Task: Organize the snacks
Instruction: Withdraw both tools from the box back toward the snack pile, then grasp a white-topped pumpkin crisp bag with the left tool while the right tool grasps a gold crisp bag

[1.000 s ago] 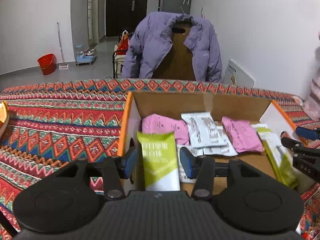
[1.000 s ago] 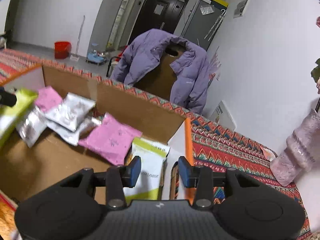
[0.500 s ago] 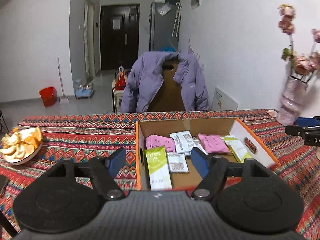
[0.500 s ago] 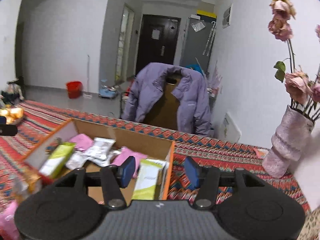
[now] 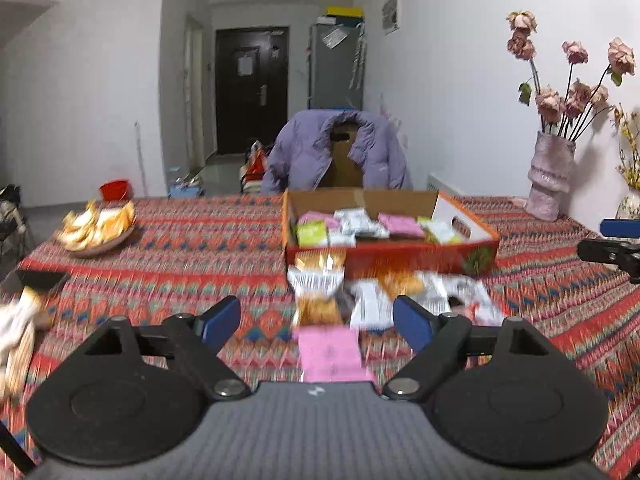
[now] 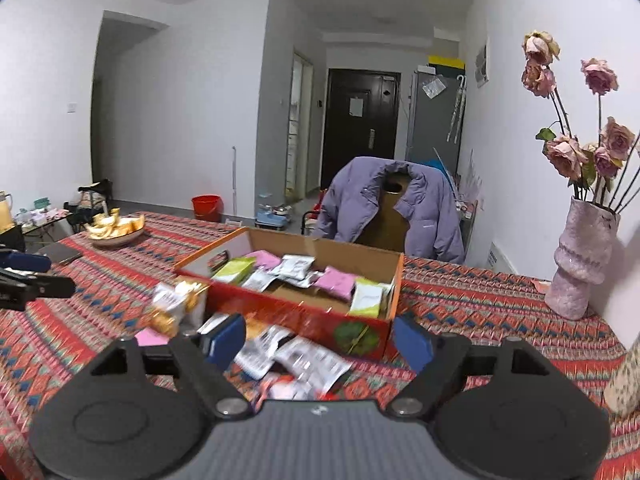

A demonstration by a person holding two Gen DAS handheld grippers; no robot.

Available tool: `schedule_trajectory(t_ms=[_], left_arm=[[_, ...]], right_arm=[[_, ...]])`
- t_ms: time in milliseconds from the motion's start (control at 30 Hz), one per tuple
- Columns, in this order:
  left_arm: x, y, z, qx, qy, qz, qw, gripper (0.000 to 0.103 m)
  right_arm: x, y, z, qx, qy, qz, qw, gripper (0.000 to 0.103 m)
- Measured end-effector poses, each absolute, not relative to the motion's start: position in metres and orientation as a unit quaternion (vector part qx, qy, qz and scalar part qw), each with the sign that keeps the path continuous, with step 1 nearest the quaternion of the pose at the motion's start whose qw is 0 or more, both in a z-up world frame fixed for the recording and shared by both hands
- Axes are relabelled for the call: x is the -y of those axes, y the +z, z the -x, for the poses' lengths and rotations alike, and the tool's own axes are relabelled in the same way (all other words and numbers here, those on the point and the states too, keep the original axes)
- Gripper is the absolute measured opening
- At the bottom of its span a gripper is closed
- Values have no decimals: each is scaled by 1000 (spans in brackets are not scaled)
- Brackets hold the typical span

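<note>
Both hand-held grippers, left (image 5: pixel 316 320) and right (image 6: pixel 318 338), have pulled back from the shallow orange cardboard box (image 5: pixel 384 258), jaws just opened wide and empty, probably for the loose foil snack packets (image 5: pixel 360 296).

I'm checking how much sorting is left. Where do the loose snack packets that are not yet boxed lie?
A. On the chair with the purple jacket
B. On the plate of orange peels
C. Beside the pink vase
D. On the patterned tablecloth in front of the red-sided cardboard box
D: a heap of loose snack packets lies on the patterned tablecloth just in front of the red-sided cardboard box, with a pink packet nearest the camera.
</note>
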State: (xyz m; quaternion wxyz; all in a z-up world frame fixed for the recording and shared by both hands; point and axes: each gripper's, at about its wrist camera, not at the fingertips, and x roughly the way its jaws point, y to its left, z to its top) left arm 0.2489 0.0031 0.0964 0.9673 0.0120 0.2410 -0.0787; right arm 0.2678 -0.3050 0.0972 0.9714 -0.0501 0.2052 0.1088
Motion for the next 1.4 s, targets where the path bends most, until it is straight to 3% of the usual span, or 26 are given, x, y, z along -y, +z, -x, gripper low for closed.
schedule_trajectory(t_ms=[533,1100,1200,1267,1400], left_arm=[[-13,59,-210,-292,-60,-2,955,85],[14,26,-385,-305,-74,6,949,79],[18,15,-405,-315,-76,3,946,69],[16,7,-414,-326,-81,5,942,45],[-1,5,-411,-328,-83,38,940,41]], right_arm=[[288,41,-193,-252,101,10,962,86],[270,40,-271,-269,88,4,959,86],[264,40,-288,-272,91,2,958,86],[258,39,-301,-275,97,4,957,86],[241,37,-329,-283,116,10,952,86]])
